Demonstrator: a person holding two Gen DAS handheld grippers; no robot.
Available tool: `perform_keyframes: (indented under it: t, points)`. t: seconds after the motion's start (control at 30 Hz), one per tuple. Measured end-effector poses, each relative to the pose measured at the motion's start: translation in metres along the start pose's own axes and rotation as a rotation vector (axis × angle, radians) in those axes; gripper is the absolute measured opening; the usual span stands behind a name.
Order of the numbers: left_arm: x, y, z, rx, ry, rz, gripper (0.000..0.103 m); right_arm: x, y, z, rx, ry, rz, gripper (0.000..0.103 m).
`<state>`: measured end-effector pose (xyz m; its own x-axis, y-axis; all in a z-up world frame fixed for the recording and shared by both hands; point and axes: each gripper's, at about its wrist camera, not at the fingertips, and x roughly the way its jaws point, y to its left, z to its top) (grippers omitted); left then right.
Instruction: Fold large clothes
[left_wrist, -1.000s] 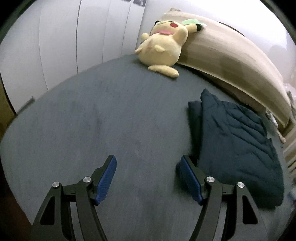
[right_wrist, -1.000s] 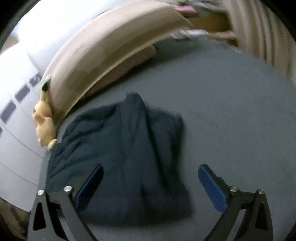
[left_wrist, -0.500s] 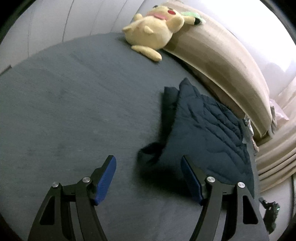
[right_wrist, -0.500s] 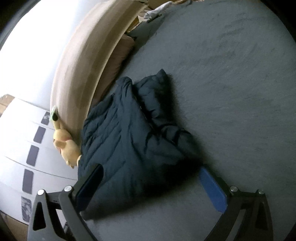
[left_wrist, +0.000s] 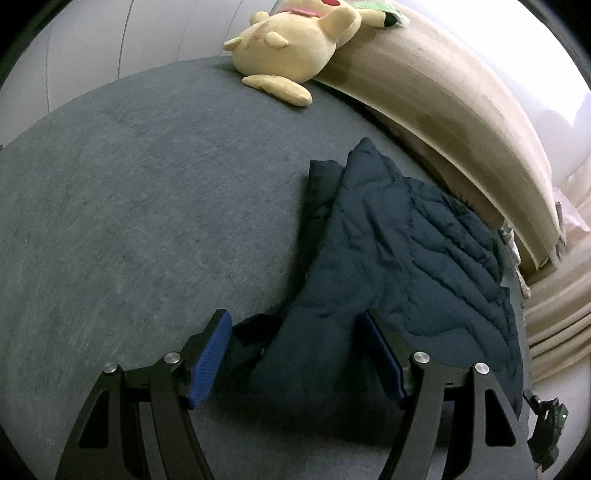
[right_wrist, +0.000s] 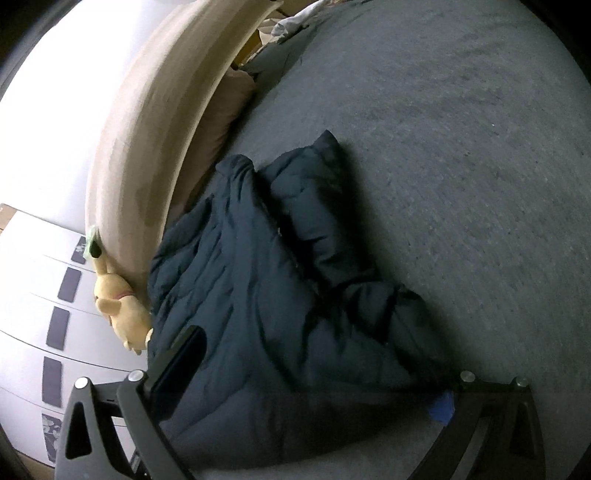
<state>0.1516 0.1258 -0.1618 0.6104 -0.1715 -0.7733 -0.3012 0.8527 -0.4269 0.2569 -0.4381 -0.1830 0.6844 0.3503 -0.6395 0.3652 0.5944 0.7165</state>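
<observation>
Garment: a dark navy quilted puffer jacket (left_wrist: 399, 258) is seen lying partly folded and rumpled on the grey fabric-covered bed surface (left_wrist: 147, 206), close beside the curved beige padded headboard (left_wrist: 436, 96).
Left gripper (left_wrist: 295, 354): its jaws are held well apart, and nothing is gripped; the jacket's near corner and a dark cuff-like flap are framed between the blue ribbed pads (left_wrist: 207, 362), which do not appear to press on the cloth.
Right gripper (right_wrist: 314, 384): its jaws are spread wide over the jacket's near edge; one pad is largely hidden behind the fabric, so it cannot be told whether cloth is pinched, though no closing on it is visible.
Bystander object: a yellow plush toy (left_wrist: 291, 40) is propped against the headboard, well apart from the jacket.
Step judged: both grippers are probably being lowered to take hold of the near hem.
Risk, thin bite: only the slippery top layer may be caught, so the padded layers beneath would slide out when lifted.
Risk, uneven hold: the loose flap may be taken instead of the hem, and a crooked fold would result.
Risk, bedding: the bed cover may be pinched together with the jacket if the pads are pushed too deep.
</observation>
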Motion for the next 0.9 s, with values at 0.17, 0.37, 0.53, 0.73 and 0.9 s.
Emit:
perform_keyframes:
  t: [0.17,0.37,0.53,0.73,0.9]
  points:
    - [0.001,0.000,0.001,-0.003,0.000,0.000,0.073,0.002,0.004,0.000,-0.021,0.001,-0.029,0.103]
    - [0.005,-0.003,0.002,0.007,0.000,0.008,0.073,0.001,0.005,-0.001,-0.038,0.001,-0.059,0.097]
    - [0.008,-0.005,0.005,0.014,0.010,0.010,0.073,0.001,0.006,0.001,-0.063,0.009,-0.109,0.081]
    - [0.002,-0.020,0.014,0.112,0.028,0.025,0.011,-0.012,0.027,-0.002,-0.167,-0.004,-0.144,0.037]
    - [-0.024,-0.030,0.018,0.173,-0.031,0.013,0.006,-0.035,0.042,-0.007,-0.221,-0.042,-0.121,0.032]
